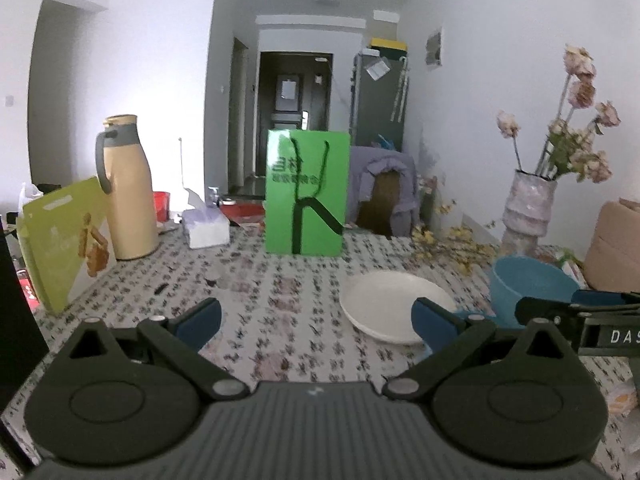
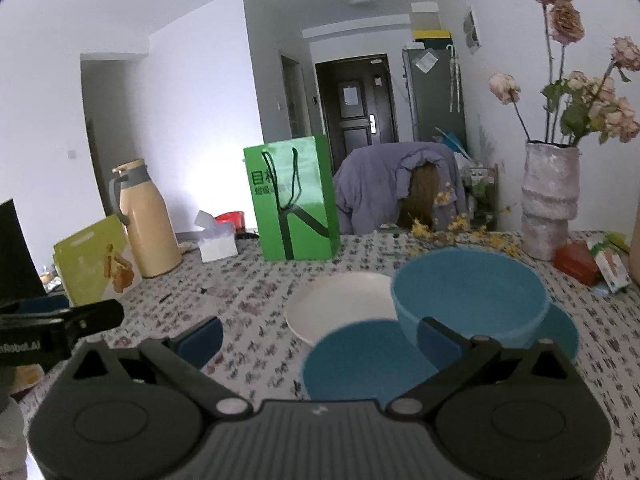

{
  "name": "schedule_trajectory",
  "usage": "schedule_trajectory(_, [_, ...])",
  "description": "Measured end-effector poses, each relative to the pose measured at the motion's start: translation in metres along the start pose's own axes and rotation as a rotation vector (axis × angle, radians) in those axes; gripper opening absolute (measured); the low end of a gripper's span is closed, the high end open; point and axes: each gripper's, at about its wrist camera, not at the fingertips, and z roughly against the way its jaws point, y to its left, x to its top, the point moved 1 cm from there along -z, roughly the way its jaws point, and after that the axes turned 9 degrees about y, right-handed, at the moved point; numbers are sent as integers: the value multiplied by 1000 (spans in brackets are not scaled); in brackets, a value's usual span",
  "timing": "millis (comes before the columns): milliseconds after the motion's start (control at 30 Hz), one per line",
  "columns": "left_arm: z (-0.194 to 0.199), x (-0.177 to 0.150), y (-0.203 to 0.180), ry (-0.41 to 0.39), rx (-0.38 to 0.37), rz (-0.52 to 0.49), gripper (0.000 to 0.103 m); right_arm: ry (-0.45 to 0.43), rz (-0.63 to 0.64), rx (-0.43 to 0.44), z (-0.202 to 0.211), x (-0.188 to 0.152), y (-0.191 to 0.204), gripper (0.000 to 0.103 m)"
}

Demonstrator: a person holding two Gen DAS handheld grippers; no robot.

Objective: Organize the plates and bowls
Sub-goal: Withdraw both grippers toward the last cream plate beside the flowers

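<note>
Bowl [image 2: 470,292] sits on plate [image 2: 562,334], right of white dish [image 2: 336,306].

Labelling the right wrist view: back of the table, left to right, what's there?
Yellow-green bag → beige thermos jug → tissue box → green gift bag → chair draped with purple cloth → vase of dried roses → red box.

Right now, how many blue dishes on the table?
3: a blue bowl right of the white plate, a blue plate nearest the right gripper, and another blue plate under the bowl. More may be hidden.
</note>
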Motion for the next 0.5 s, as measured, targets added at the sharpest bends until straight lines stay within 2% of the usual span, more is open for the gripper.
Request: schedule_trajectory(500, [-32,52,30,11,5,96,103,2,-28,-27,-44,54,5,103])
